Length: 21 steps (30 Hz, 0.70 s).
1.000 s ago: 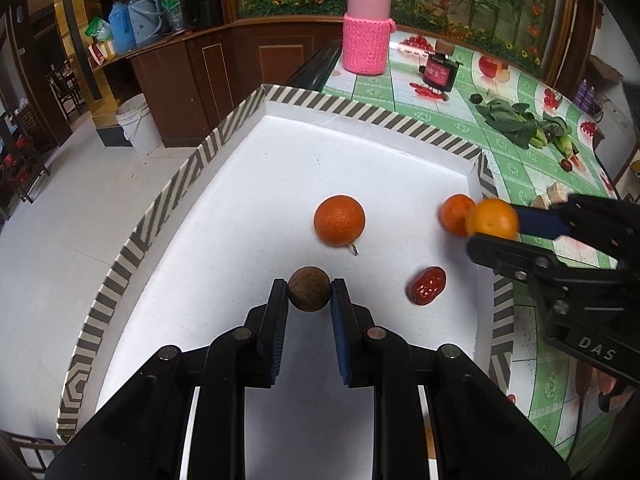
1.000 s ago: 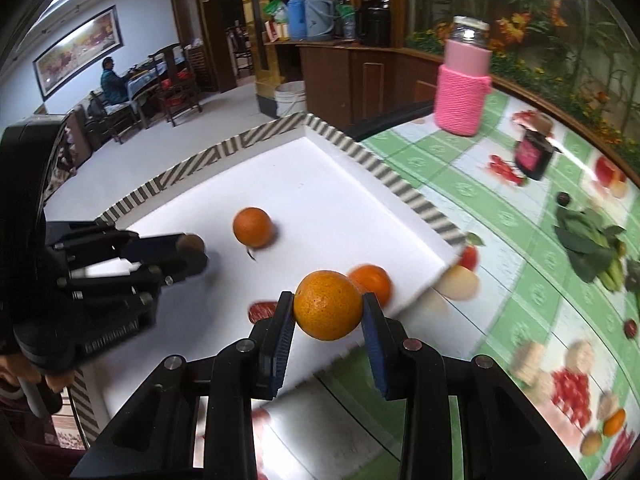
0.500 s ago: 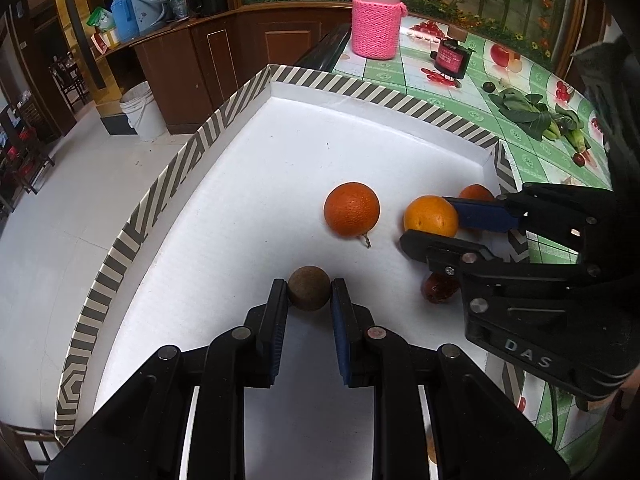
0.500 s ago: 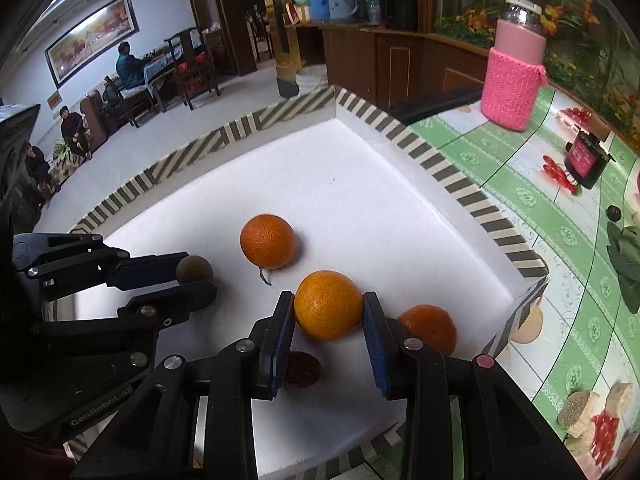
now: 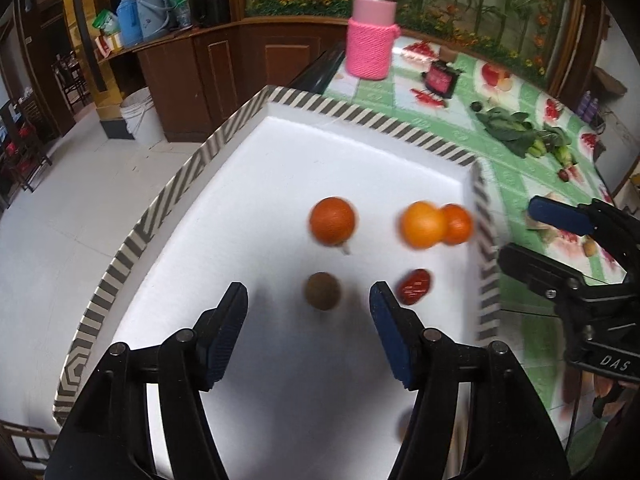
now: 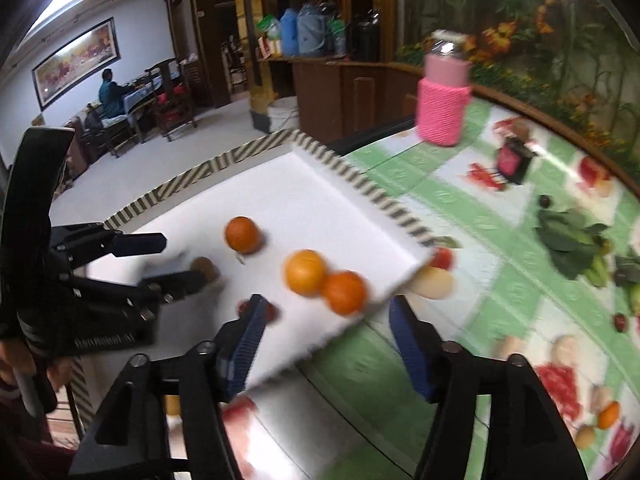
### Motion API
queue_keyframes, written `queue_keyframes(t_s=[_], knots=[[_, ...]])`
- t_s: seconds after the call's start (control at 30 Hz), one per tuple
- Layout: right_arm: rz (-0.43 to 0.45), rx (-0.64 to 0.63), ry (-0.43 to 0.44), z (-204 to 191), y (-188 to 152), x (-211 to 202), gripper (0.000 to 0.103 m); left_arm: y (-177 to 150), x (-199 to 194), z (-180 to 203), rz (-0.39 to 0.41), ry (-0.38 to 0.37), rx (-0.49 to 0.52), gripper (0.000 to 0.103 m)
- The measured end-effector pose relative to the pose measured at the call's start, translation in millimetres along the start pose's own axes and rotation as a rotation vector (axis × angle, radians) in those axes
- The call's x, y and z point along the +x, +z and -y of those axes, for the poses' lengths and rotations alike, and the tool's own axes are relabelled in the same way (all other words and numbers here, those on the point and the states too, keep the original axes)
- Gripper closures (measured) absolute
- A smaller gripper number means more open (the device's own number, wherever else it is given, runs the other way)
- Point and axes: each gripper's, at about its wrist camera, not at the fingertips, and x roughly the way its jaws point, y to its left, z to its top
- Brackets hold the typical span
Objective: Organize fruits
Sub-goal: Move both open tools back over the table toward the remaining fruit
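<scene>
While our left gripper (image 5: 308, 300) and right gripper (image 6: 324, 324) are opening with nothing pressed between the pads, five fruits lie in the tray (image 5: 360, 128). A second ago we gripped the brown fruit (image 5: 323, 291) and orange (image 5: 423, 225); both now rest there, the orange touching another. Sorting seems nearly done.

White letters "DAS" on the right gripper (image 5: 532, 236) body

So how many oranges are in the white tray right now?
3. One orange sits alone mid-tray; a lighter orange lies beside a darker orange, apparently touching, near the tray's right wall. None seems hidden.
</scene>
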Motion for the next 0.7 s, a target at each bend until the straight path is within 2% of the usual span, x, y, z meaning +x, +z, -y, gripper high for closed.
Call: queue_keyframes(t_s=[0.1,0.27,0.4,0.7], knots=[[0.026,0.023,-0.052,17,-11,-20,0.028,1,-8,12,0.021,-0.025,0.016,0.040],[0.036,0.055,-0.158,49,-38,-50,0.027,3,-18,36,0.048,-0.068,0.043,0.040],[0.029,0.127,-0.217,80,-67,-72,0.027,5,-21,61,0.054,-0.104,0.079,0.041],[0.012,0.295,-0.293,146,-119,-100,0.027,7,-17,128,0.044,-0.175,0.191,0.041]])
